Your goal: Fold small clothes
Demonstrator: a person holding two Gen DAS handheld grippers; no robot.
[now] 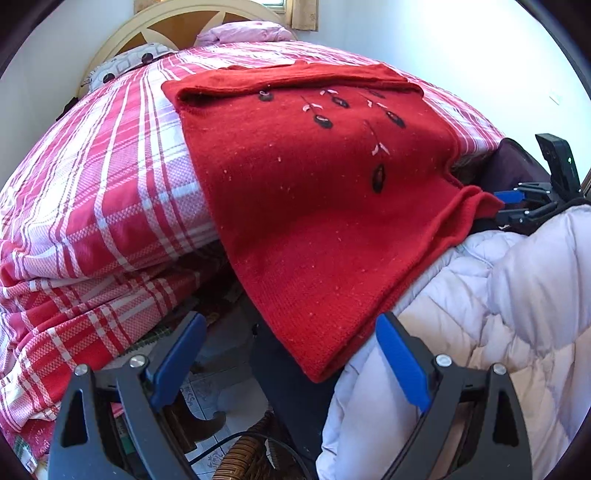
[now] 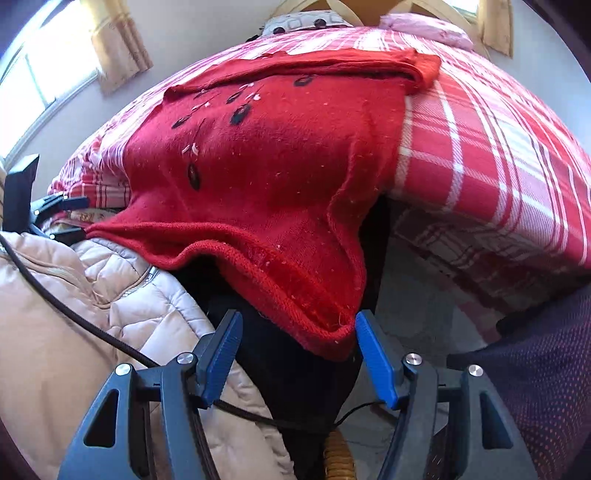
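Left wrist: the left gripper (image 1: 291, 354) has its fingers wide, the red sweater (image 1: 314, 184) on the bed (image 1: 92, 184) hanging just ahead. Right wrist: the right gripper (image 2: 297, 349), fingers wide, straddles the hem corner, nearer.

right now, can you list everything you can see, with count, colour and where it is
sweater: one, red with dark embroidered flowers, spread on the bed, its bottom hem hanging over the near edge
bedspread: one, red and white plaid, covering the bed
pillows: two, one pink and one grey patterned, at the headboard
headboard: one, cream and brown, far end of the bed
curtains: yellowish, at the windows
puffer jacket: one, pale pink, worn by the person
left hand-held gripper: black with blue pads, open, by one hem corner
right hand-held gripper: black with blue pads, open around the other hem corner
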